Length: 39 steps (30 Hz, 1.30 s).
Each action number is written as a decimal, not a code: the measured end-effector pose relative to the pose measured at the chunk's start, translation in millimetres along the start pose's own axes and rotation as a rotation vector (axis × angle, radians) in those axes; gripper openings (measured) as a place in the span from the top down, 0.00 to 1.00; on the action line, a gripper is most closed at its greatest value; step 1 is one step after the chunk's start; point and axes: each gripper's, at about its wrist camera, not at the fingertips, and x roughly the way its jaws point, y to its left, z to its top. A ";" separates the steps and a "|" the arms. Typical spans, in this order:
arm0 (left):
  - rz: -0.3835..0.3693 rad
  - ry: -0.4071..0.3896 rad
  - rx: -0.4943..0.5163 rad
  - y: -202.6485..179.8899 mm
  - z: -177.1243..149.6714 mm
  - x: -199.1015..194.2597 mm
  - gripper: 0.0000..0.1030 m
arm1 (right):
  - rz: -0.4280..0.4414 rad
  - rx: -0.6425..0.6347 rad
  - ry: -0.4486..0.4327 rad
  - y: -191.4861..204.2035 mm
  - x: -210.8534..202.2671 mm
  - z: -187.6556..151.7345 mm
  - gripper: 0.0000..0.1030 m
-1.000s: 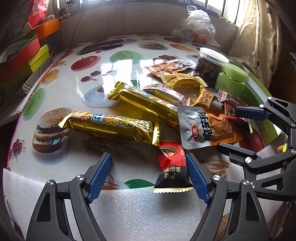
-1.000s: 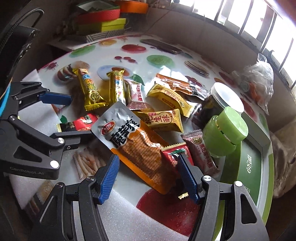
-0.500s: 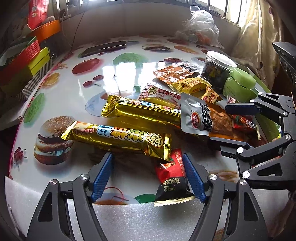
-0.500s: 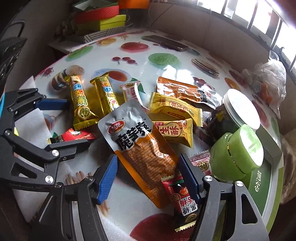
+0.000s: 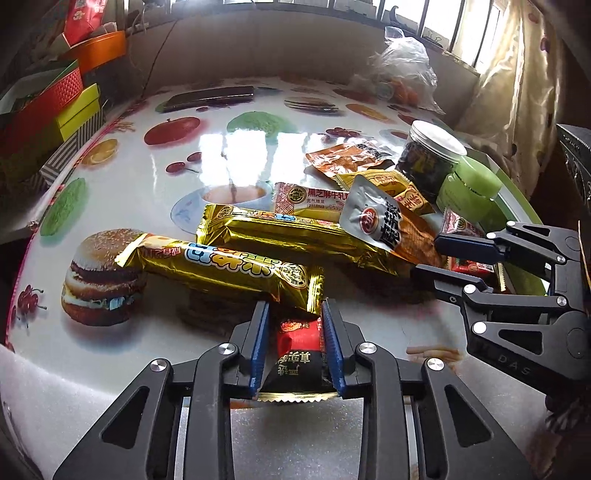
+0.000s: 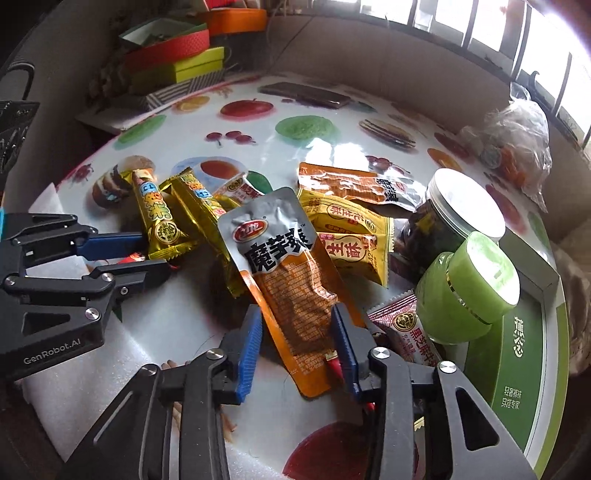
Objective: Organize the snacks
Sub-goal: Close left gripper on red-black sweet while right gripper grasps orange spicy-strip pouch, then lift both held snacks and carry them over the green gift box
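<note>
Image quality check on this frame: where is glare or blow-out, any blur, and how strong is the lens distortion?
Left wrist view: window glare washes out the glossy tablecloth mid-table; windows overexposed; fisheye bends the table edge; packets stay sharp. Right wrist view: windows blown out top right; white jar lid near clipped; corners vignetted dark; silver-orange pouch text crisp, no motion blur.

My blue-padded black jaws close on colour: the left gripper (image 5: 295,343) on a red-and-black packet (image 5: 297,356) with a gold serrated edge, the right gripper (image 6: 297,345) around a silver-and-orange pouch (image 6: 284,273) with bold black characters. Behind that pouch lie two gold foil bars (image 6: 162,218) lettered blue and yellow packets (image 6: 347,229) printed in red; to its right, a pale green jar (image 6: 469,284). The glossy white surface (image 5: 155,177) carries printed apples, cherries and a burger.
</note>
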 end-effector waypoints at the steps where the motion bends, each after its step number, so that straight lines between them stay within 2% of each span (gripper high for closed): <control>1: -0.002 -0.003 -0.003 0.4 -0.4 -0.9 0.72 | 0.000 0.001 -0.006 1.2 -1.0 -0.3 0.76; 3: -0.007 -0.013 -0.011 0.7 -0.9 -3.5 0.73 | 0.006 0.006 -0.013 3.6 -1.9 -1.3 0.82; 5: -0.013 -0.022 -0.018 1.3 -1.0 -6.1 0.74 | 0.030 0.027 -0.017 4.5 -1.6 -2.5 0.98; 8: -0.023 -0.026 -0.023 2.3 -2.4 -8.4 0.74 | 0.021 0.057 -0.022 3.8 0.4 -5.2 0.99; 11: -0.028 -0.024 -0.037 6.8 -4.3 -9.4 0.74 | 0.082 0.079 -0.033 0.5 -3.2 -4.6 0.99; 13: -0.023 -0.025 -0.045 10.1 -4.8 -10.3 0.74 | 0.082 0.095 -0.065 -2.8 -9.3 -2.1 0.97; 15: -0.022 -0.024 -0.051 12.9 -4.2 -10.3 0.74 | 0.078 0.084 -0.064 -5.1 -11.0 1.4 0.90; 17: -0.021 -0.022 -0.058 16.2 -5.0 -10.3 0.74 | 0.029 0.070 -0.065 -7.5 -10.4 4.0 0.75; 18: -0.015 -0.020 -0.063 17.7 -5.5 -10.1 0.74 | 0.027 0.058 -0.059 -8.3 -8.9 5.1 0.71; 20: -0.012 -0.017 -0.072 21.1 -6.0 -9.6 0.74 | 0.036 0.046 -0.037 -10.6 -4.1 7.0 0.52; 22: -0.004 -0.011 -0.078 24.2 -6.9 -8.5 0.73 | 0.028 0.040 -0.027 -13.4 0.7 8.2 0.44; 24: -0.006 -0.009 -0.080 25.3 -6.9 -7.7 0.73 | 0.029 0.039 -0.005 -16.2 7.9 10.9 0.43; 26: -0.007 -0.007 -0.079 25.5 -6.6 -7.2 0.73 | 0.018 0.024 0.010 -16.7 14.0 14.2 0.38; 31: -0.017 -0.005 -0.083 27.5 -6.9 -6.9 0.73 | 0.032 0.050 0.039 -18.6 24.2 18.9 0.38; 36: -0.013 -0.012 -0.076 26.6 -7.2 -8.0 0.73 | 0.012 0.078 0.014 -15.6 20.0 15.0 0.50; 39: -0.019 -0.020 -0.074 26.0 -6.6 -10.7 0.74 | 0.010 0.091 0.003 -14.0 17.1 13.8 0.53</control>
